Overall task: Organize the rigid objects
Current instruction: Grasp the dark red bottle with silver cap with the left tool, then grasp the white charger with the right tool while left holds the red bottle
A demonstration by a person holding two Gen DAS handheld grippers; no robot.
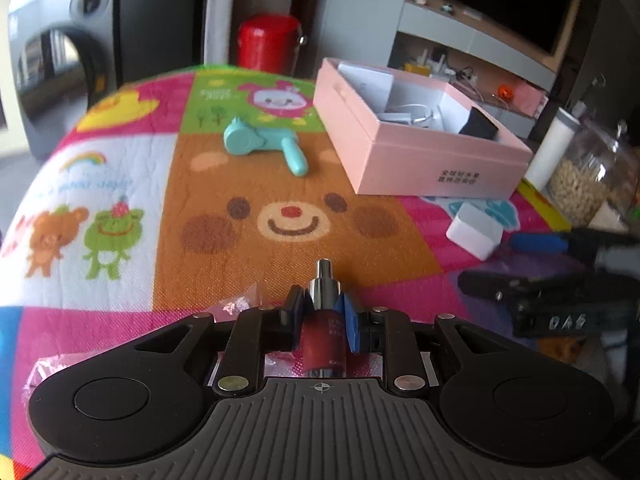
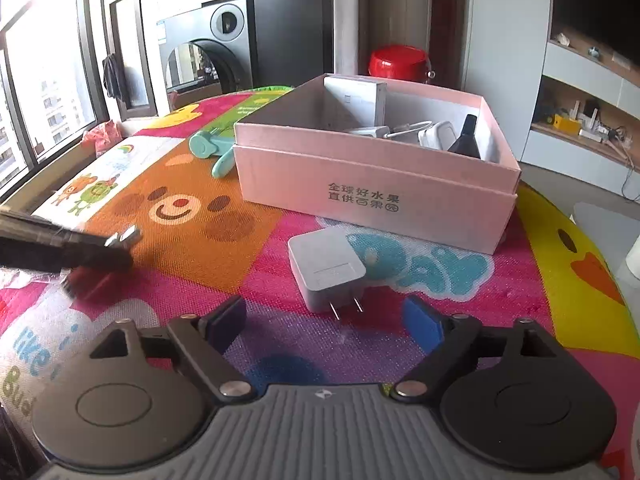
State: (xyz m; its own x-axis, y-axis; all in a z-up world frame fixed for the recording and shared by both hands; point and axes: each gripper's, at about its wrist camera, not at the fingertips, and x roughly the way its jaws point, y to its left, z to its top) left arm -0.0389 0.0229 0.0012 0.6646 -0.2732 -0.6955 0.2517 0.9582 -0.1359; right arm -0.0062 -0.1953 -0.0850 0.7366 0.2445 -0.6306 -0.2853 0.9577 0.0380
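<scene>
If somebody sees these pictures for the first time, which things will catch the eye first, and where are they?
First, the colourful cartoon mat with its smiling bear covering the table. On it stands the open pink box, holding white chargers and cables, with a white plug adapter lying just before it, ahead of the open right tongs. The left tongs grip a small red bottle with a silver top.

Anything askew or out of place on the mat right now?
Nothing spilled or broken. Loose items remain outside the pink box: the white charger lies flat, prongs toward the open right gripper, and the teal toy lies on its side. Crumpled clear wrap sits beside the left gripper.
</scene>
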